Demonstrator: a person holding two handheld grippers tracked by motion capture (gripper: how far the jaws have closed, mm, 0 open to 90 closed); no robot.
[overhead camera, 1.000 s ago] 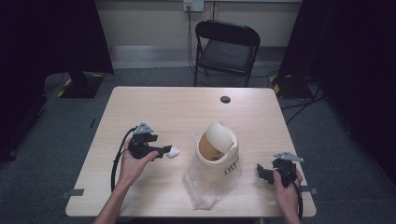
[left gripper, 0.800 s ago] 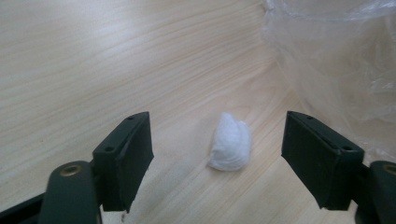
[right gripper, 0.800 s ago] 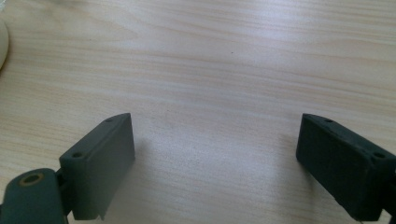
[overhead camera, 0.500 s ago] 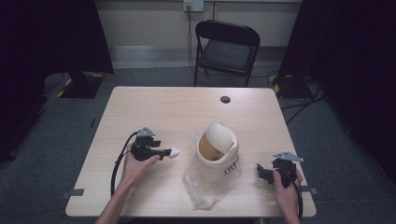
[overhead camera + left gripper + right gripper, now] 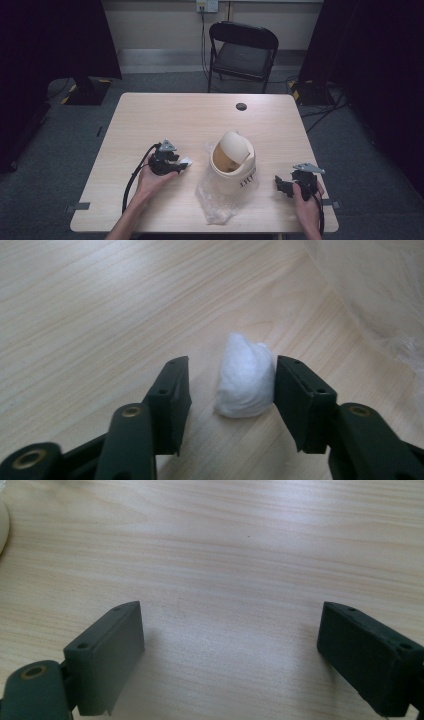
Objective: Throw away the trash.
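A small white wad (image 5: 245,376) lies on the wooden table (image 5: 150,120), left of a cream swing-lid bin (image 5: 233,161). My left gripper (image 5: 230,365) is low over the table with the wad (image 5: 184,162) between its jaws. The jaws have just been closing: the right jaw touches the wad's side, while a gap remains at the left jaw. In the high view the left gripper (image 5: 178,164) points right toward the bin. My right gripper (image 5: 280,184) rests near the table's front right, open wide, and nothing but bare wood lies between the jaws of this right gripper (image 5: 230,612).
A crumpled clear plastic bag (image 5: 216,199) spreads under and in front of the bin. A small black round object (image 5: 241,106) lies near the table's far edge. A black folding chair (image 5: 243,50) stands behind the table.
The left gripper has come down and slightly toward the front, and its jaws have narrowed around the white wad. The right gripper has not moved.
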